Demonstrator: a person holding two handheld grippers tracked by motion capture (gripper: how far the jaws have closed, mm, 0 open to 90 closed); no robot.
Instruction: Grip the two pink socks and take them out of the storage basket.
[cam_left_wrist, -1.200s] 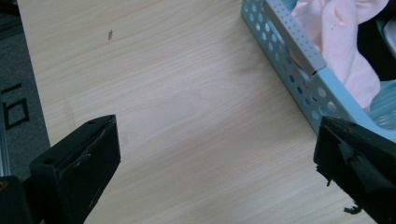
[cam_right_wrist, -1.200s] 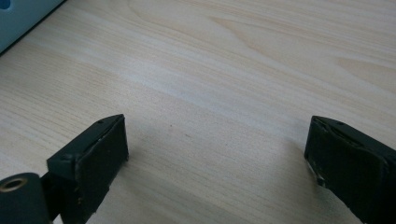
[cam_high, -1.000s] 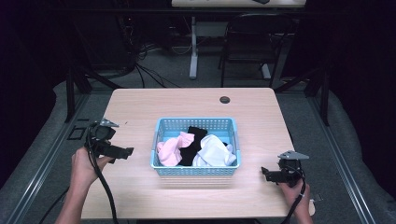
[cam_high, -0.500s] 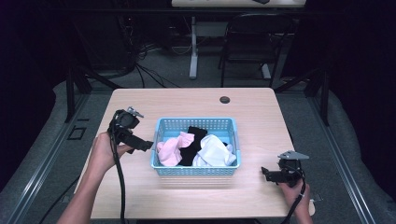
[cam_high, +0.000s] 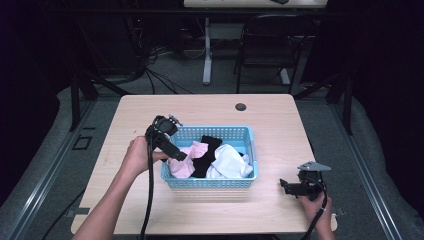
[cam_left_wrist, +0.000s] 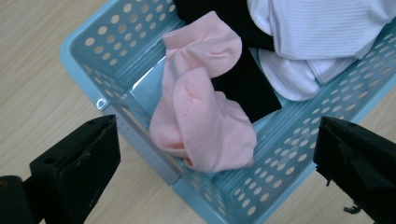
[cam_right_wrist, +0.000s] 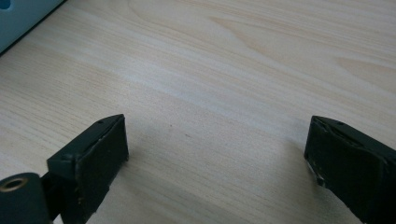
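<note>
Pink sock (cam_left_wrist: 201, 112) lies in the blue basket's (cam_high: 250, 145) near-left corner, against a black sock (cam_left_wrist: 243, 84). Left gripper (cam_high: 180, 156), at the table's 9 o'clock edge a second ago, has moved in over that corner, tilted downward, jaws spread wide and empty. Right gripper (cam_high: 287, 186) remains at 5 o'clock, low over the table (cam_high: 280, 120), jaws apart.

A: How does the left arm stand?
B: The left forearm (cam_high: 107, 207) reaches forward from the near edge, its hand (cam_high: 134, 156) gripping the left tongs (cam_high: 181, 157), which tilt down and toward the person's right, jaws spread wide with nothing between them.
A: And the right?
B: The right hand (cam_high: 316, 204) sits low near the bench's right corner, holding the right tongs (cam_high: 284, 186) level, pointed left, jaws wide apart and empty just above the wood.
</note>
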